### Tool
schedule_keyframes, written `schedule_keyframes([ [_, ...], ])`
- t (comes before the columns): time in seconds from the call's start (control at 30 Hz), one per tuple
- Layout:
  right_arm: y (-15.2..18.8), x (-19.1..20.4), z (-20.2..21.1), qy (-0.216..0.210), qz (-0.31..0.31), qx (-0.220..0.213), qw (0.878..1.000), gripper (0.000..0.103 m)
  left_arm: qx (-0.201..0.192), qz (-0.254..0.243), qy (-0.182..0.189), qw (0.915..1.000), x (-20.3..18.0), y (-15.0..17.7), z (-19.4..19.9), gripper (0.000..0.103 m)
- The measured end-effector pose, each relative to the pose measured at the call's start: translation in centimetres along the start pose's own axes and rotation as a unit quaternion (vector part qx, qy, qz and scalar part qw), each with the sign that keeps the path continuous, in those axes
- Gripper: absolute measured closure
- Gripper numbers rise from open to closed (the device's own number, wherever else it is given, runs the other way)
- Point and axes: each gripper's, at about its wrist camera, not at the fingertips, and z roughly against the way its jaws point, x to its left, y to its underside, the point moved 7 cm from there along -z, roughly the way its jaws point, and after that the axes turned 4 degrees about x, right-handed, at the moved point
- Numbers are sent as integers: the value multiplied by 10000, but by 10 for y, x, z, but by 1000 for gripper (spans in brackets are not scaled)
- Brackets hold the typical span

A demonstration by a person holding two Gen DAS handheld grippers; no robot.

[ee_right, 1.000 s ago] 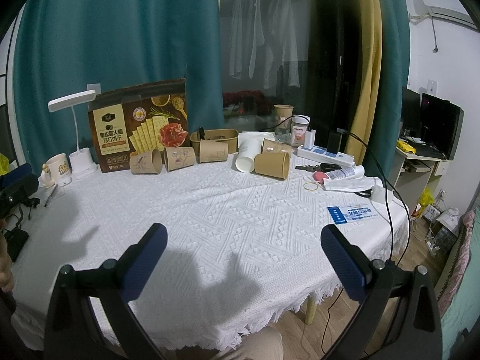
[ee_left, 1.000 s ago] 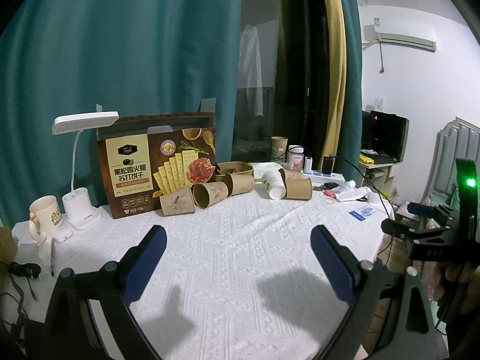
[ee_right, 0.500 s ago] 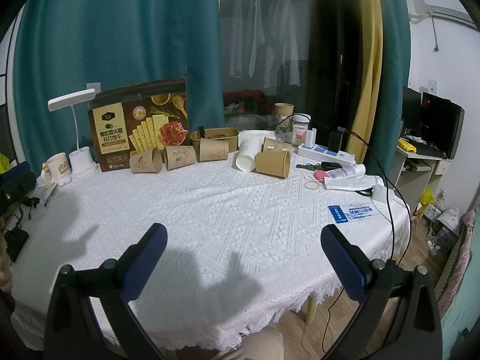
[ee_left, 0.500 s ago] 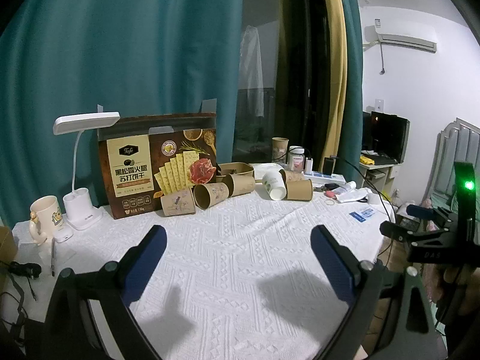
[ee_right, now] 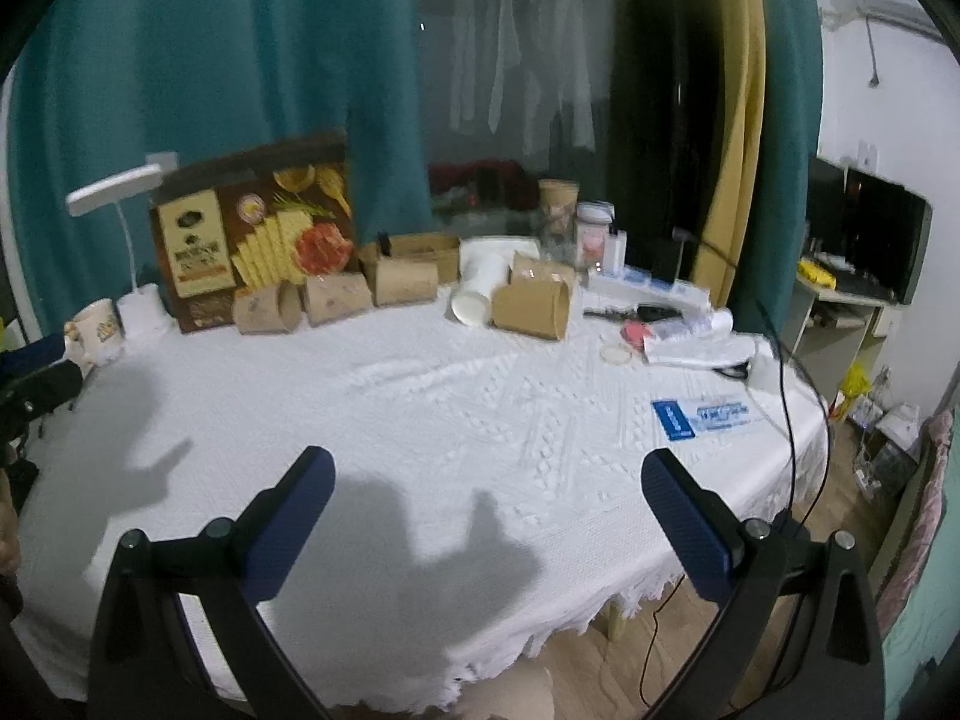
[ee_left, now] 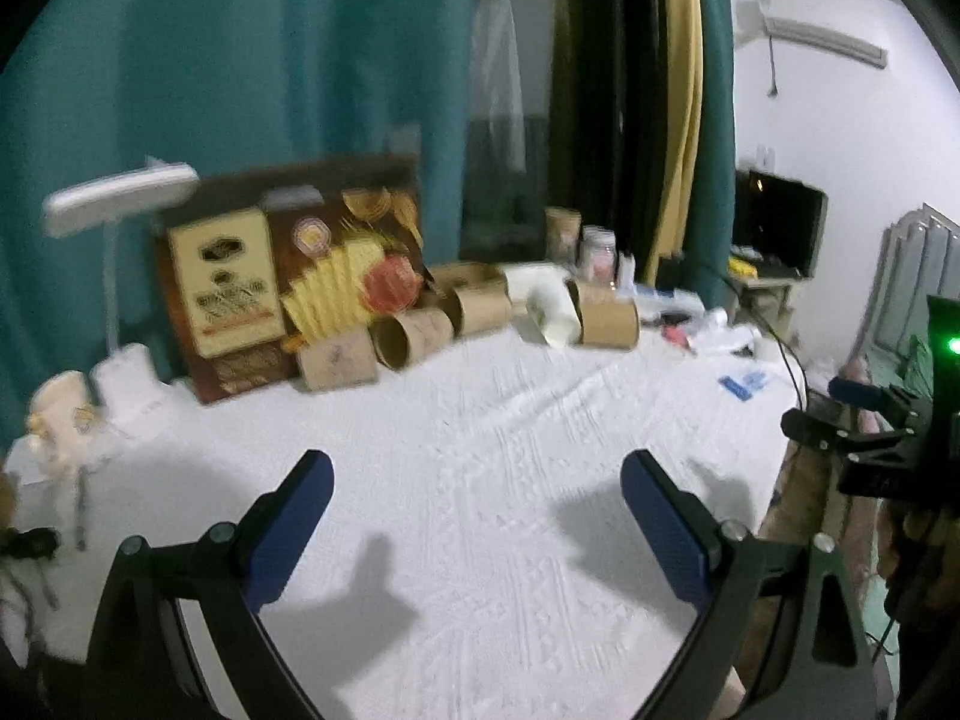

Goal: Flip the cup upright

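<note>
Seemingly tipped cups [ee_right: 530, 309] well beyond both wide-spread, empty tools [ee_right: 487, 477].

Five brown paper cups [ee_right: 531, 310] and one white cup [ee_right: 478, 290] lie sideways along worktop's [ee_right: 420, 420] far edge.

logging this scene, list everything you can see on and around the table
tipped paper cups: about five brown, one white, lying along the far edge
upright paper cup: one, brown, behind them
cracker box: one, brown, far left
desk lamp: one, white, left of box
mug: one, cream, far left
tablecloth: one, white
blue card: one, right side
left hand-held gripper: open, empty
right hand-held gripper: open, empty
</note>
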Motion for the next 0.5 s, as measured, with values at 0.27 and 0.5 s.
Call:
schedule_keyframes([
  [0.27, -23, -60, -73, 38, -275, 316, 9991, 2, 846, -306, 610, 9941, -24, -43, -123, 6],
  [0.5, -51, -113, -140, 188, -625, 408, 9970, 2, 1187, -355, 815, 9889, -54, -85, -231, 6],
])
